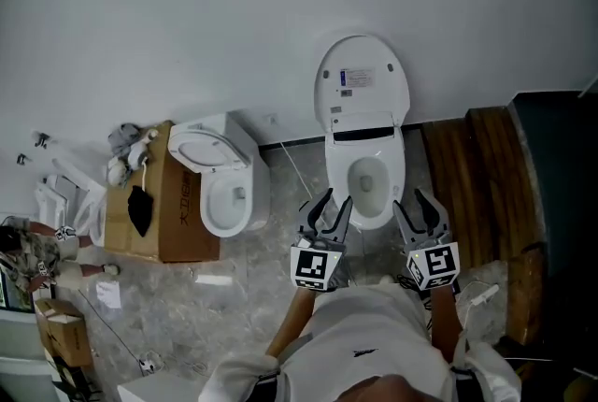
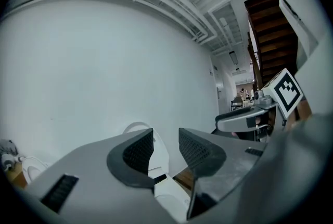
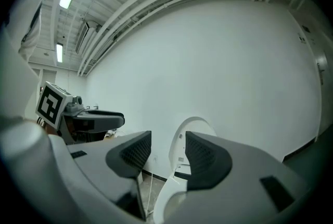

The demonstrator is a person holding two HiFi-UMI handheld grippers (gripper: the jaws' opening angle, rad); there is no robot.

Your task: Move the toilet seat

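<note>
The left tool [image 1: 334,200] and right tool [image 1: 409,200] are both pressed nearly together, pinching nothing. The white oval plastic toilet seat [image 1: 340,168] lies just ahead between them, and its lid [image 1: 362,82] stands upright beyond. Spread one tool's jaws first, then slide them level onto the seat's near rim.

1. Left gripper [image 1: 334,197]: held out ahead of the body, pointing nearly level, jaws drawn together to a narrow slit, nothing between the pads.
2. Right gripper [image 1: 409,199]: alongside the left and apart from it, same near-level pose, jaws likewise closed on nothing.
3. Left forearm [image 1: 293,321] and right forearm [image 1: 445,323]: bare, stretched forward, roughly parallel.
</note>
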